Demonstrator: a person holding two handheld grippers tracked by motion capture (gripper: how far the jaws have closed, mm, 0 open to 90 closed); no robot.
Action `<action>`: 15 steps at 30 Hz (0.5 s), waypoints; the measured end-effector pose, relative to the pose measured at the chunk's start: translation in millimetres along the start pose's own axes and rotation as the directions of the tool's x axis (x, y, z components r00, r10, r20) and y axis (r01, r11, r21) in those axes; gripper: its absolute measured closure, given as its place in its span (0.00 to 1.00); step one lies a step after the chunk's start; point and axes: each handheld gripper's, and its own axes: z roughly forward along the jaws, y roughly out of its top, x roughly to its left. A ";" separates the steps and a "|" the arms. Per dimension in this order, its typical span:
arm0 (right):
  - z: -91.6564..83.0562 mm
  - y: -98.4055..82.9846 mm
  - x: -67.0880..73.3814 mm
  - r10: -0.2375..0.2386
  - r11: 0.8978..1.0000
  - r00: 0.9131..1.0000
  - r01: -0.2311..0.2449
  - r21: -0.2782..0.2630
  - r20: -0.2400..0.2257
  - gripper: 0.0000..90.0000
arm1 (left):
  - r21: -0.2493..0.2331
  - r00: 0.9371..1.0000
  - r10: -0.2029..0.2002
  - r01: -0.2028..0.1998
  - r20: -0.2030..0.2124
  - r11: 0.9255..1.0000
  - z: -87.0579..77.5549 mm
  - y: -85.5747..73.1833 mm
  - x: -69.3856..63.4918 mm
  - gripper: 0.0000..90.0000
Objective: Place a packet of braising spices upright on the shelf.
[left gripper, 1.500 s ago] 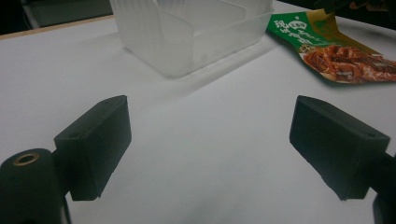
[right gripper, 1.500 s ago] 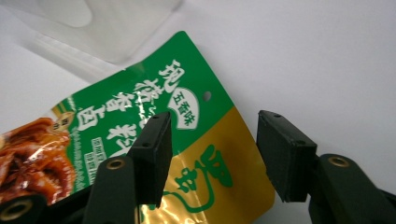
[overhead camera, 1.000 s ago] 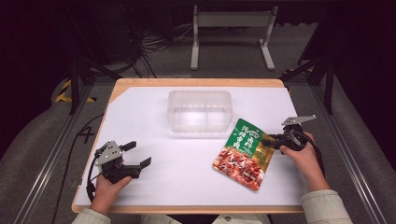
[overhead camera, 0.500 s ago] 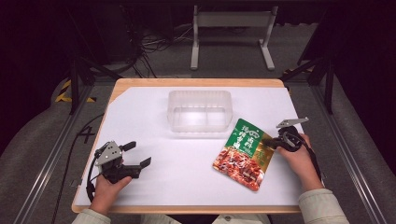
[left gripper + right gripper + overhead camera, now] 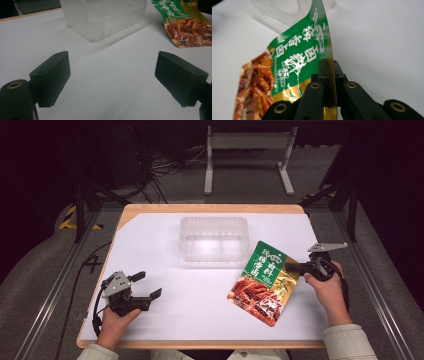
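**Right gripper pinching pouch edge, left gripper idling open**

Right gripper (image 5: 294, 267) is sitting at the right of the high view, mid-height, with the person's right hand (image 5: 327, 287) wrapping it from below. Its jaws have just been closing and are now clamping flat on the right edge of the pouch (image 5: 264, 281). In the right gripper view the jaws are meeting at bottom centre with the gold rim of the pouch (image 5: 294, 62) pinched between them; the pouch is standing on edge there, tilting up and away toward the top of the frame, green panel and red food print facing left.

In the high view the pouch is lying right of centre on the white table (image 5: 165, 320), long axis running diagonally, upper corner just beside the lower right corner of the tub (image 5: 214, 239), the gripped edge looking slightly raised. The tub is clear plastic, sitting upper centre; touching the pouch or not, cannot tell.

Left gripper (image 5: 150, 285) is resting at lower left of the high view, held by the left hand (image 5: 114, 322), well apart from the pouch. Its jaws are standing wide with nothing between them. In the left gripper view the two black pads (image 5: 51, 76) are flanking bare table, tub (image 5: 102, 18) at top centre, pouch (image 5: 187, 32) at upper right.
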 end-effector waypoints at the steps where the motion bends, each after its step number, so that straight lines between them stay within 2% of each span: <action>1: -4.2 1.9 1.8 0.000 1.000 1.000 0.000 -0.014 -0.011 1.00 | 0.000 1.000 0.000 0.000 0.001 1.000 -0.1 0.0 0.0 0.15; 3: -9.5 4.4 4.9 0.003 1.000 1.000 -0.004 -0.027 -0.024 1.00 | -0.001 1.000 0.000 0.000 0.002 1.000 -0.1 0.0 0.1 0.15; 4: -17.5 8.1 11.3 -0.006 0.999 0.999 0.004 -0.042 -0.037 1.00 | -0.002 1.000 -0.005 0.005 0.003 1.000 0.2 0.0 -0.2 0.15; 8: -31.7 15.0 24.8 -0.042 0.997 0.997 0.039 -0.067 -0.058 1.00 | -0.001 1.000 -0.001 0.001 0.001 1.000 -0.1 0.2 -0.2 0.15; 14: -49.0 24.7 46.2 -0.095 0.993 0.991 0.087 -0.085 -0.095 1.00 | 0.002 1.000 0.006 -0.006 0.004 1.000 0.4 0.4 -0.5 0.15; 15: -49.0 24.7 46.2 -0.095 0.993 0.991 0.087 -0.085 -0.095 1.00 | 0.002 1.000 0.006 -0.006 0.004 1.000 0.4 0.4 -0.5 0.15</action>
